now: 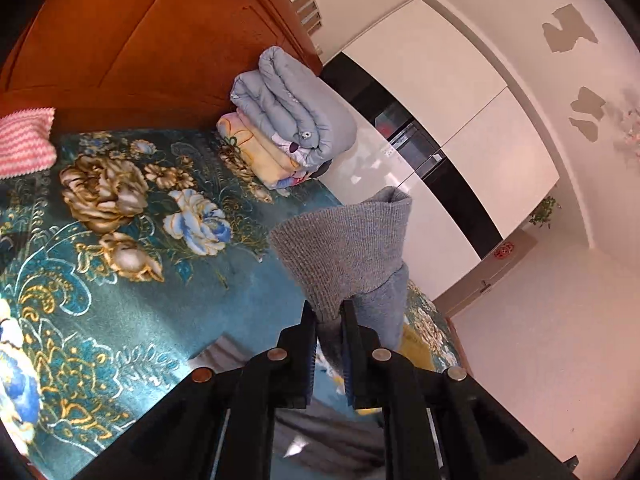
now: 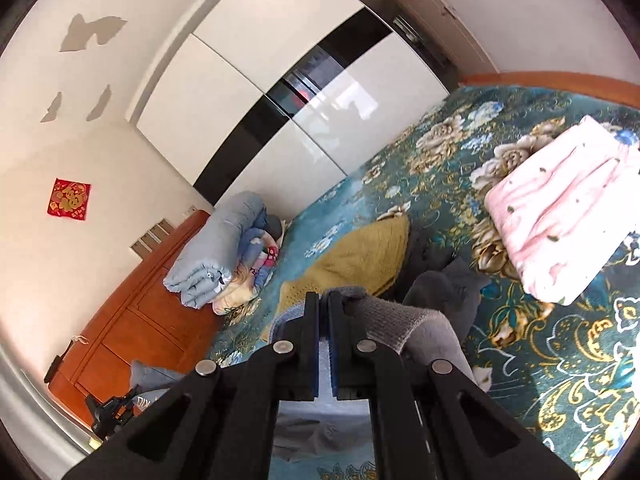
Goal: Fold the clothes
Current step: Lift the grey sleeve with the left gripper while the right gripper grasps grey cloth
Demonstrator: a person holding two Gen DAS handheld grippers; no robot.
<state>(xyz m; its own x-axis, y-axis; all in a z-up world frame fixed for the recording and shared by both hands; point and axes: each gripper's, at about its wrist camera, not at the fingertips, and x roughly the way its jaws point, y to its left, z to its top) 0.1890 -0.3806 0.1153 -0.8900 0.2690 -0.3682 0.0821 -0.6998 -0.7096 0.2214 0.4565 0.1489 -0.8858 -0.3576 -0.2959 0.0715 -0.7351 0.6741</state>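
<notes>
Place: home bedroom | Evidence: bed under teal floral bedspread (image 1: 120,280); wooden headboard (image 1: 140,32); folded quilts (image 1: 288,112); glossy white wardrobe (image 2: 248,92)

The left gripper (image 1: 329,312) points slightly downward, its two black fingers (image 1: 306,344) pinched on grey knit cloth that rises from between their tips. The right gripper (image 2: 323,300) tilts likewise, jaws pressed almost together, with grey knit fabric draped over its right-hand finger (image 2: 340,320).

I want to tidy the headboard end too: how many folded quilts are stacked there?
2, stacked at the wooden headboard: a grey-blue quilt on top and a cream floral quilt underneath. More layers may be hidden between them.
</notes>
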